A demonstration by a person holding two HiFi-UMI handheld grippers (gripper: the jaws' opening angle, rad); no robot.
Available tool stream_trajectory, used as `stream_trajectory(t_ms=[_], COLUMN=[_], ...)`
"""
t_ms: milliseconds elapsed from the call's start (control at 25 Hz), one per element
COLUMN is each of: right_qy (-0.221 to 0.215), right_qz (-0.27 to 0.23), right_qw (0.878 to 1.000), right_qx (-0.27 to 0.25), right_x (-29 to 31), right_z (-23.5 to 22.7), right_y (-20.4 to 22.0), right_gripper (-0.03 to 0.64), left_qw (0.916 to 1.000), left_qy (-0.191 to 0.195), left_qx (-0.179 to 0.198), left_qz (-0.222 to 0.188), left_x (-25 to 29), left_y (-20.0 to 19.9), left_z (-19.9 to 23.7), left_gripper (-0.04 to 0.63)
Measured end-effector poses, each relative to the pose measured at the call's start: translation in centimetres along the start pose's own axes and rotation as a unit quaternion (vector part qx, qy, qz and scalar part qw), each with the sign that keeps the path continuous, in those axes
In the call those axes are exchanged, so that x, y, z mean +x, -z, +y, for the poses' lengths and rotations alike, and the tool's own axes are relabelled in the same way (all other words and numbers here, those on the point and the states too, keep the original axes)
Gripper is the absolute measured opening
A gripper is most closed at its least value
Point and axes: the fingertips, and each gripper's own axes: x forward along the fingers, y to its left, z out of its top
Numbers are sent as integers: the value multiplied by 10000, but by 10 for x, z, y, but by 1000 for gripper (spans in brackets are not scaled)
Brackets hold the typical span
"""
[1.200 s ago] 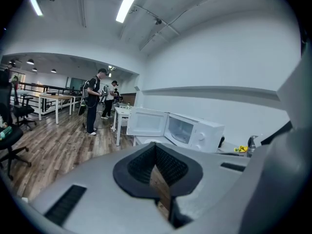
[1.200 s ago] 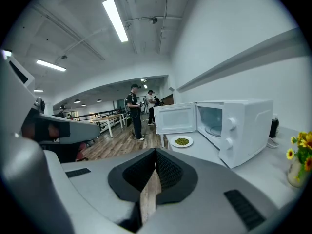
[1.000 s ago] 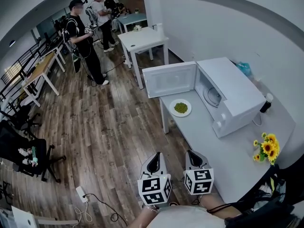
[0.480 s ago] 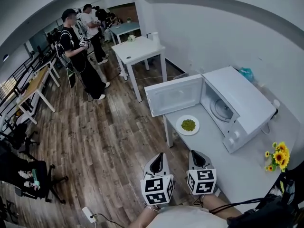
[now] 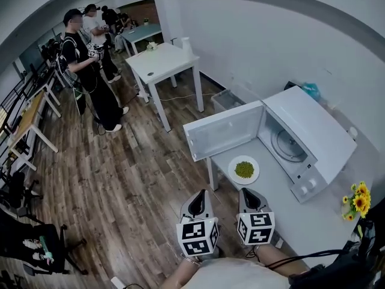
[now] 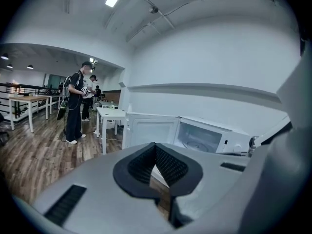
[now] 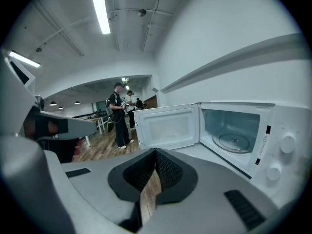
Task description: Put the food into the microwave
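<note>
A white microwave stands on the grey table with its door swung open to the left; its glass turntable is bare. A white plate of green food lies on the table in front of the open cavity. My left gripper and right gripper are held side by side at the bottom of the head view, short of the plate, both shut with nothing in them. The left gripper view shows the microwave beyond the left gripper. In the right gripper view the cavity is close behind the right gripper. The plate is hidden in both.
Sunflowers stand at the table's right end. A small white table stands beyond the microwave door. Two people stand on the wooden floor at far left, near more desks. An office chair sits at lower left.
The view has moved nearer the table: microwave and plate have shifted down and right in the head view and look larger. Both grippers keep their place and stay shut.
</note>
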Motion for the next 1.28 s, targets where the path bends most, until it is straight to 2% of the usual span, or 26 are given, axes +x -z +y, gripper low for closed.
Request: stream_trajectory(t_ms=[640, 880, 1080, 1280], right_qy=[881, 1258, 1445, 1641], right_qz=[-13, 15, 125, 109], right_qw=[9957, 9915, 9887, 9850], right_qx=[268, 344, 367, 515], right_x=[72, 79, 73, 65], right_z=[-19, -32, -41, -60], right_y=[-26, -27, -22, -19], right_gripper=[17, 17, 17, 17], left_qw=[9955, 9919, 9897, 9859], left_qy=[905, 1220, 1338, 1535], left_qx=[161, 169, 33, 191], left_qz=[220, 310, 515, 635], left_x=[98, 125, 139, 148], left_y=[-26, -24, -13, -8], left_z=[25, 24, 20, -1], left_gripper=[-3, -3, -3, -3])
